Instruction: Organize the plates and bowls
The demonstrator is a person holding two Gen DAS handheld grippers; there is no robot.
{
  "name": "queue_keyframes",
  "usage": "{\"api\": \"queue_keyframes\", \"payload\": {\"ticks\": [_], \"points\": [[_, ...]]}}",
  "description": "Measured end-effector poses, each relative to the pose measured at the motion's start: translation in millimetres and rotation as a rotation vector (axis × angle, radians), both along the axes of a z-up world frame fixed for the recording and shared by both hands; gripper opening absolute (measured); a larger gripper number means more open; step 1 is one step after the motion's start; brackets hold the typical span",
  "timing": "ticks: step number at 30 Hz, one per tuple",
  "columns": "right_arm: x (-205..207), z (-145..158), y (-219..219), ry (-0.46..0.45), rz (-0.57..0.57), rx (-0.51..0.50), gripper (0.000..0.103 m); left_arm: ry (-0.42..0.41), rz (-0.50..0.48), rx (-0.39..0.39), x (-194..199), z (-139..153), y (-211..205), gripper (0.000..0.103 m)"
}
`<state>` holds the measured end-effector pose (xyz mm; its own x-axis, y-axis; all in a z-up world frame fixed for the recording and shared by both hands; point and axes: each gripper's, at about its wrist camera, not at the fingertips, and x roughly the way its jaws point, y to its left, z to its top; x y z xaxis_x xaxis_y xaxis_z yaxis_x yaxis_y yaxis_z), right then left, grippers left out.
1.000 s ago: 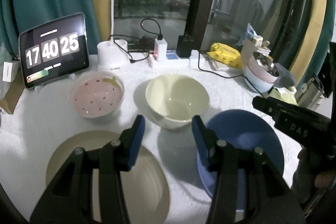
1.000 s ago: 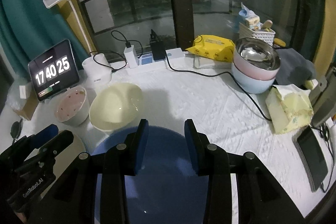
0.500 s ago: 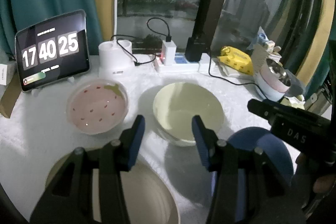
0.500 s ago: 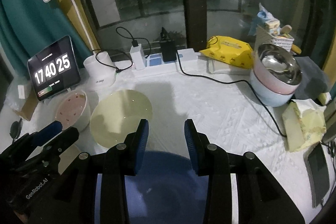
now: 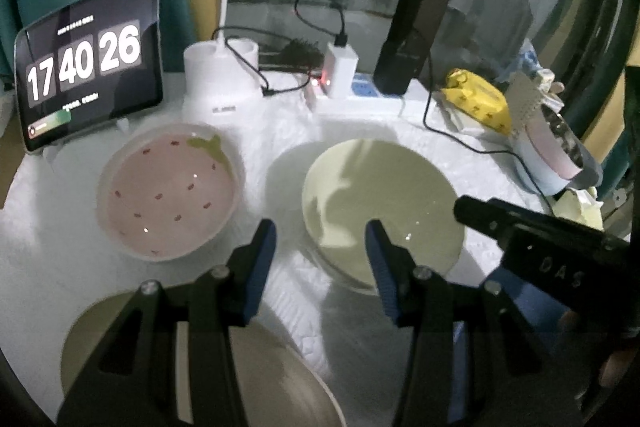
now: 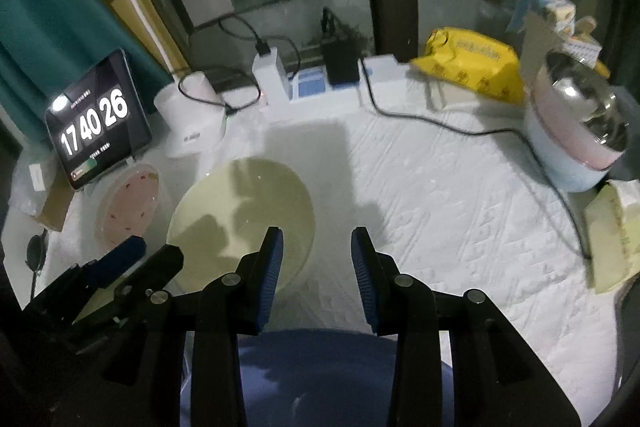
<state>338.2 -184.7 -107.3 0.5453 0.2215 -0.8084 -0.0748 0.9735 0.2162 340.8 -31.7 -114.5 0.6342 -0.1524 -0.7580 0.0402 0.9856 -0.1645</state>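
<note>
Glossy cream bowl [image 5: 380, 203] on a white quilted cloth [image 6: 460, 227].

White cloth [image 6: 440, 211] lying bare right of cream bowl [image 6: 240, 211]. Pink bowl [image 5: 168, 191] sitting close left of it, narrow gap between. Black cable [image 6: 460, 131], stacked bowls [image 6: 576, 143] blocking far right.

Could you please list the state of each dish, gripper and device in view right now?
left gripper: open, empty
right gripper: open, empty
pink bowl: upright, empty
cream bowl: upright, empty
blue plate: flat, bare
beige plate: flat, bare
tablet: on, showing clock
stacked bowls: nested
</note>
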Motion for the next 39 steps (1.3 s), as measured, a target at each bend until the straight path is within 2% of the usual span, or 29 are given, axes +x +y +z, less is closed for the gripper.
{"api": "queue_keyframes", "payload": {"ticks": [11, 14, 16, 19, 22, 25, 29, 39], "points": [[15.2, -23.0, 9.4, 0.054, 0.021, 0.015, 0.037, 0.079, 0.0, -0.011, 16.1, -20.9, -1.5, 0.048], [18.3, -26.3, 10.6, 0.056, 0.025, 0.006, 0.032, 0.085, 0.005, -0.019, 18.6, -22.8, -0.8, 0.048], [20.5, -27.7, 11.3, 0.056, 0.032, -0.005, 0.025, 0.088, 0.007, -0.023, 20.2, -23.4, -0.5, 0.048], [20.7, -27.8, 14.7, 0.045, 0.05, -0.013, 0.018, 0.085, 0.001, -0.036, 20.6, -25.3, -0.9, 0.047], [20.1, -27.7, 16.4, 0.033, 0.056, -0.031, 0.018, 0.078, -0.025, -0.049, 20.3, -25.8, -3.5, 0.037], [18.8, -26.9, 16.2, 0.024, 0.059, -0.039, 0.017, 0.068, -0.02, -0.031, 18.2, -24.7, -6.8, 0.034], [15.5, -24.0, 15.8, 0.003, 0.054, -0.04, 0.014, 0.059, -0.01, -0.025, 16.4, -22.7, -4.0, 0.026], [2.2, -0.4, 17.0, -0.083, 0.058, -0.044, 0.012, -0.017, -0.005, 0.001, 2.6, -2.9, -3.5, 0.025]]}}
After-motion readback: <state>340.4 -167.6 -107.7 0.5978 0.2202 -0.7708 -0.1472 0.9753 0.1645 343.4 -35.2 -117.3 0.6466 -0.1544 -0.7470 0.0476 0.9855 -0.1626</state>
